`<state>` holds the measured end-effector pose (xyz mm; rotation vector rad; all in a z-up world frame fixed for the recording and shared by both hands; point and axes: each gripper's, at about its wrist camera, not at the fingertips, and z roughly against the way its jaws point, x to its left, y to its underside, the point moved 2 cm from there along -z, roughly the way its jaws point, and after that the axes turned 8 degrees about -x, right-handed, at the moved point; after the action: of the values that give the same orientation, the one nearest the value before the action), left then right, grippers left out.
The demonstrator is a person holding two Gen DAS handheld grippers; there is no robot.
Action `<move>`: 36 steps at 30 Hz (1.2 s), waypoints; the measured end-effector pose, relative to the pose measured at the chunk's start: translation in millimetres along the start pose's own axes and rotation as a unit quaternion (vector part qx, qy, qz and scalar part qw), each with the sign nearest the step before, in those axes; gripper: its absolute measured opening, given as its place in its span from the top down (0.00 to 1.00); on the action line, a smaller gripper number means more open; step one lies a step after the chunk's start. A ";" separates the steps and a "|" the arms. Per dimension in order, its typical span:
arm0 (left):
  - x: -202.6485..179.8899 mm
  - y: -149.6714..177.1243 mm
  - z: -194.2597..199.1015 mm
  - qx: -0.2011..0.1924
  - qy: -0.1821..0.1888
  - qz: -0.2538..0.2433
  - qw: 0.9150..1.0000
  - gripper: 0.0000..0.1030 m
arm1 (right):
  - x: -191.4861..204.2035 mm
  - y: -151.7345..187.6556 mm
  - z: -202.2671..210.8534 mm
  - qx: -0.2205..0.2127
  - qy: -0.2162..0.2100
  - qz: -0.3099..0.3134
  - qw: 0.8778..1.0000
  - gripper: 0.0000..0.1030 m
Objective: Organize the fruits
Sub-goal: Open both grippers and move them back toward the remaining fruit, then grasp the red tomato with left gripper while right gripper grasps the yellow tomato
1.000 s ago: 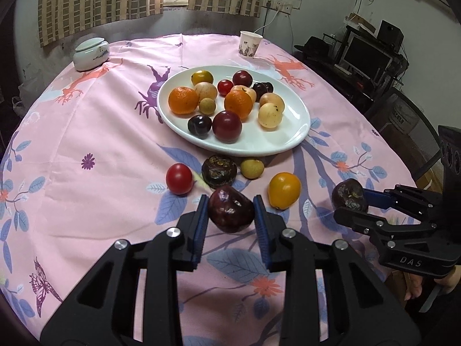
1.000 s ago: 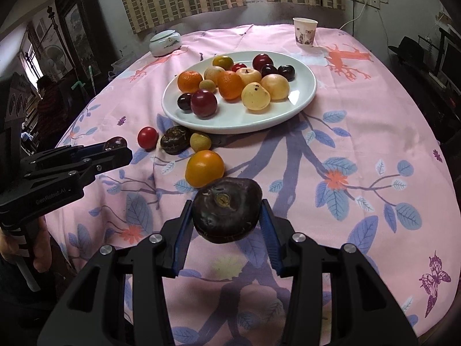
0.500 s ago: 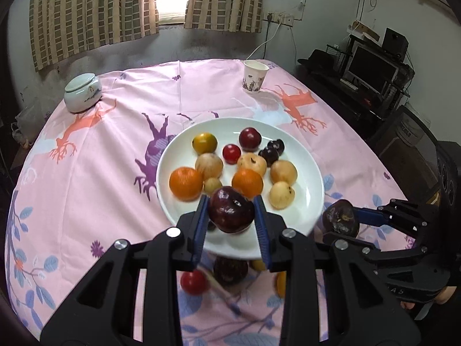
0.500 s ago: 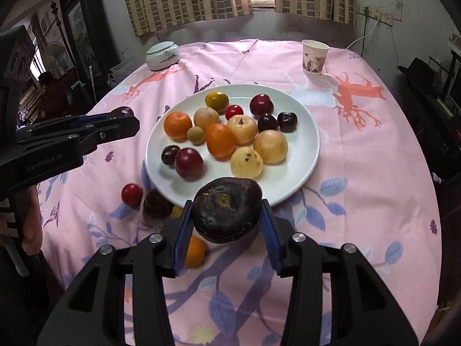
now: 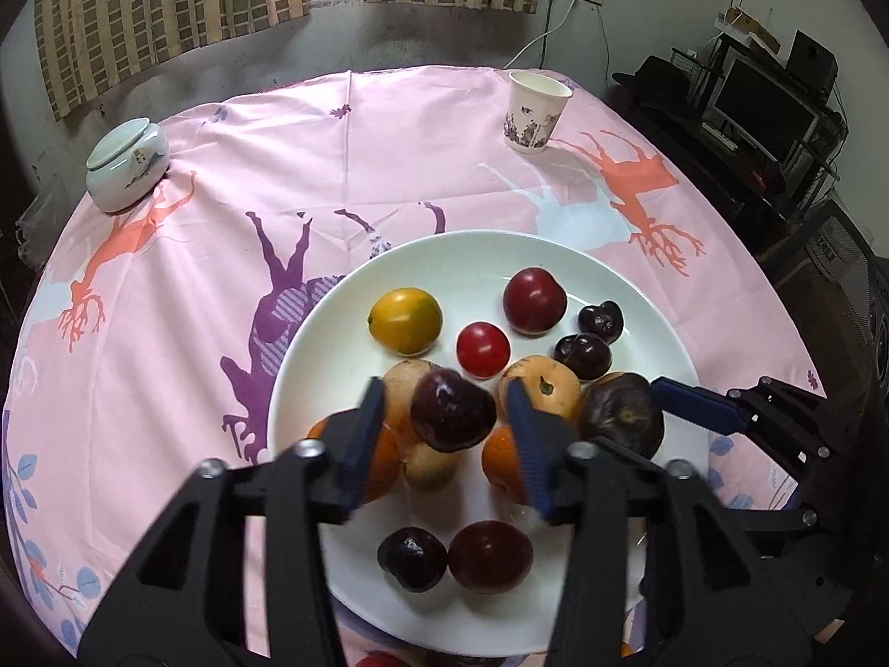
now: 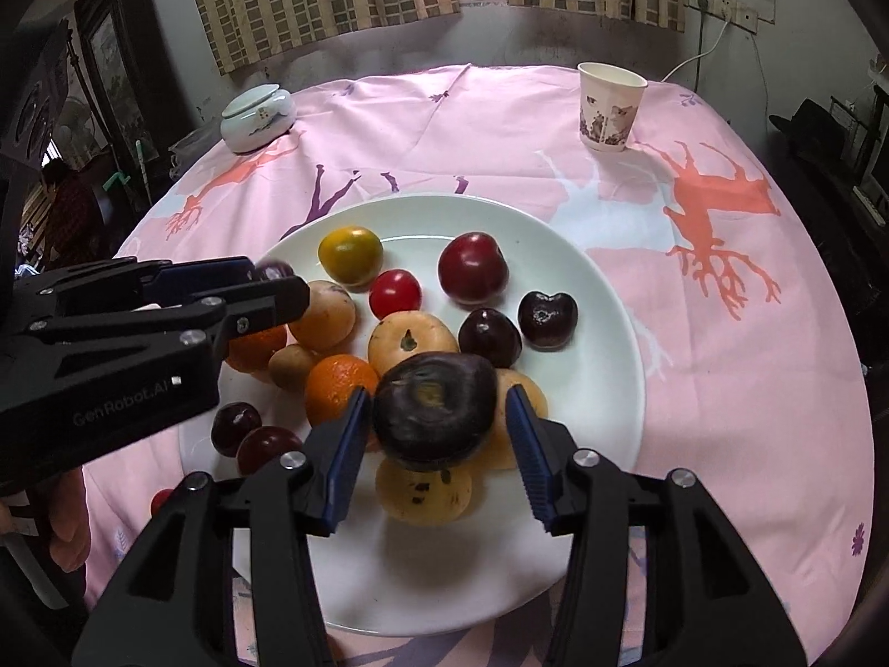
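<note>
Left gripper (image 5: 447,425) over white plate (image 5: 333,333), lower centre; jaws parted, dark red plum (image 5: 451,408) between them, apparently released. Right gripper (image 6: 436,436) jaws likewise parted; dark brown fruit (image 6: 433,411), stem scar facing camera, long axis left-right, above plate fruits. Paper cup (image 6: 608,105) upper right, ceramic jar (image 6: 256,117) upper left on tabletop (image 6: 750,333).
</note>
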<state>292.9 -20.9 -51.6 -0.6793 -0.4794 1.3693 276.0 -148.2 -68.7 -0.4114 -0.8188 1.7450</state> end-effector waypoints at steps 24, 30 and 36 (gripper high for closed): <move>37.8 163.6 145.3 -0.063 -0.041 0.065 0.995 0.10 | 45.2 122.3 115.6 -0.011 -0.007 -0.010 1.000 0.03; 40.6 182.5 156.5 -0.063 -0.041 0.072 0.995 0.10 | 64.3 140.7 110.3 0.008 -0.013 0.001 1.000 0.03; 50.3 191.9 164.2 -0.063 -0.043 0.083 0.994 0.10 | 75.4 130.0 93.2 -0.023 0.004 0.022 0.999 0.12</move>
<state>51.3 66.6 -68.7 -0.7803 -0.5923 1.5392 101.3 -126.8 -85.4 -0.4704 -0.8508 1.7673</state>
